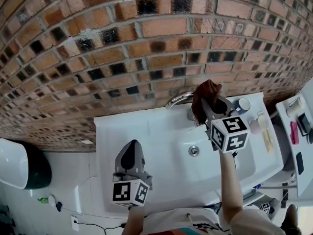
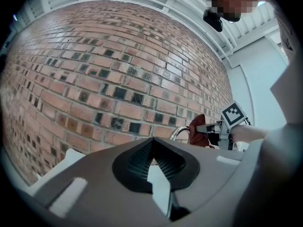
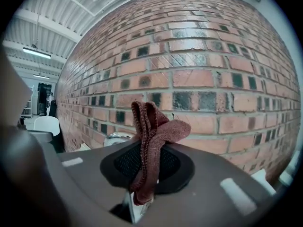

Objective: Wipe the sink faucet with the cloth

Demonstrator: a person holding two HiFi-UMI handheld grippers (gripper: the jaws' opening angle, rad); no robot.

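Observation:
A chrome faucet (image 1: 179, 100) curves out from the back rim of the white sink (image 1: 146, 131). My right gripper (image 1: 209, 102) is shut on a dark red cloth (image 1: 204, 98), which hangs bunched right against the faucet's base, just to its right. The cloth (image 3: 152, 141) sticks up folded from the jaws, and the faucet (image 3: 118, 138) peeks out to its left. My left gripper (image 1: 132, 153) hovers over the sink's front left, jaws together and empty. From there the faucet (image 2: 179, 133) and the cloth (image 2: 201, 130) show far off at the right.
A brick wall (image 1: 146, 43) rises directly behind the sink. A drain (image 1: 193, 151) sits in the basin. Small bottles (image 1: 242, 105) and a toothbrush-like item (image 1: 267, 140) stand on the sink's right ledge. A white shelf (image 1: 298, 131) holds items at far right.

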